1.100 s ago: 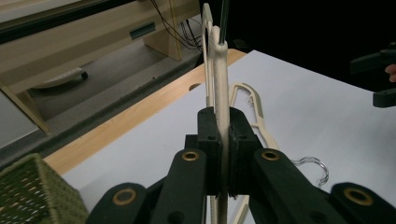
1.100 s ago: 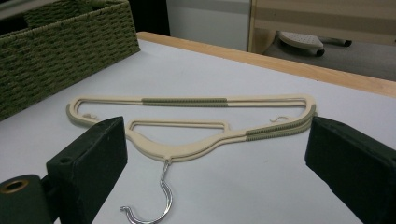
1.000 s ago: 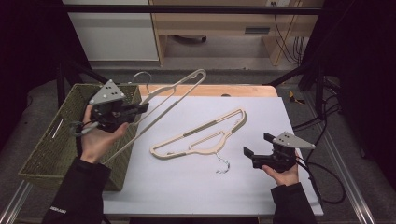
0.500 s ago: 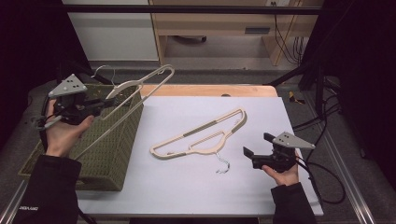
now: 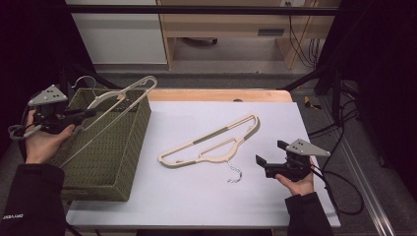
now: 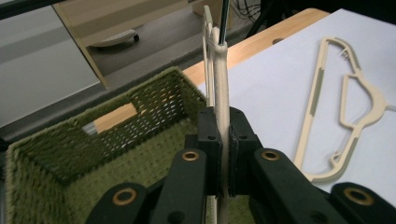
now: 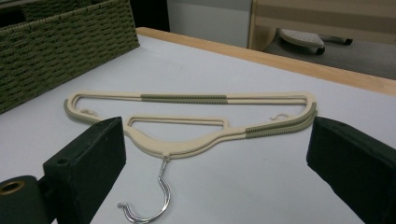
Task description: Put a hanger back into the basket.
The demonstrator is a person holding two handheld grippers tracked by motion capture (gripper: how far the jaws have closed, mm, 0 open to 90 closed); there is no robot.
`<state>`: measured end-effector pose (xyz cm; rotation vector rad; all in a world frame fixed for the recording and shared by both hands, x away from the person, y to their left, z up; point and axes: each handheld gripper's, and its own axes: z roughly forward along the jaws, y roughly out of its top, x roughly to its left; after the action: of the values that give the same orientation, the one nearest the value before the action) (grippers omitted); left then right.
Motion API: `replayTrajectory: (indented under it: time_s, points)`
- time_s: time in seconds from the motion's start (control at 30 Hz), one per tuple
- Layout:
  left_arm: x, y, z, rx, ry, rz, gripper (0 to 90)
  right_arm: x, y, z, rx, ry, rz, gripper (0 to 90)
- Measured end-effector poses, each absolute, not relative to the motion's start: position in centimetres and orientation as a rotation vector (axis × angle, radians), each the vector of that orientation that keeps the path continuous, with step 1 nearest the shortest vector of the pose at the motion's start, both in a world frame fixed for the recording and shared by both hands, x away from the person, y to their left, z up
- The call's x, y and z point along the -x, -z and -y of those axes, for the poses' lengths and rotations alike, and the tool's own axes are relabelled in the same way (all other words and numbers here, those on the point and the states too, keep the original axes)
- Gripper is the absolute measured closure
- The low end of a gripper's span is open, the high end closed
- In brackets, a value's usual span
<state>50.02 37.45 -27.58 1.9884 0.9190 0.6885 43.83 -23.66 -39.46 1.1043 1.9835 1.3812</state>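
A cream hanger (image 5: 120,98) hangs tilted over the green woven basket (image 5: 123,162) at the table's left. My left gripper (image 5: 83,114) is shut on it; in the left gripper view the black pads (image 6: 208,140) pinch the hanger's cream body (image 6: 220,84) edge-on above the basket's inside (image 6: 93,154). A second cream hanger (image 5: 214,142) with a metal hook (image 5: 235,174) lies flat on the white table. My right gripper (image 5: 268,164) rests open near the table's right front, jaws facing that hanger (image 7: 196,121), apart from it.
The white sheet (image 5: 196,196) covers the wooden table (image 5: 221,95). The basket stands at the left edge, its wall (image 7: 56,46) near the lying hanger. Cables (image 5: 339,172) trail at the right. Wooden furniture stands beyond the table.
My left hand has carried the held hanger leftward, from above the sheet's edge to over the basket, and slightly lower. The right gripper and the lying hanger have stayed put.
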Motion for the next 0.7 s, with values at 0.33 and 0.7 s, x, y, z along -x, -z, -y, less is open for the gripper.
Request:
replayTrajectory:
  time_s: [0.33, 0.7]
  points:
    - [-50.5, 29.5, -40.8, -1.985, -0.680, -0.963, 85.7, -43.9, 39.5, 23.7, -1.107, -1.375, -1.984, 5.2]
    - [-50.2, 33.3, -40.7, -2.031, -0.658, -1.024, 85.7, -43.9, 39.7, 23.6, -1.102, -1.364, -1.992, 5.2]
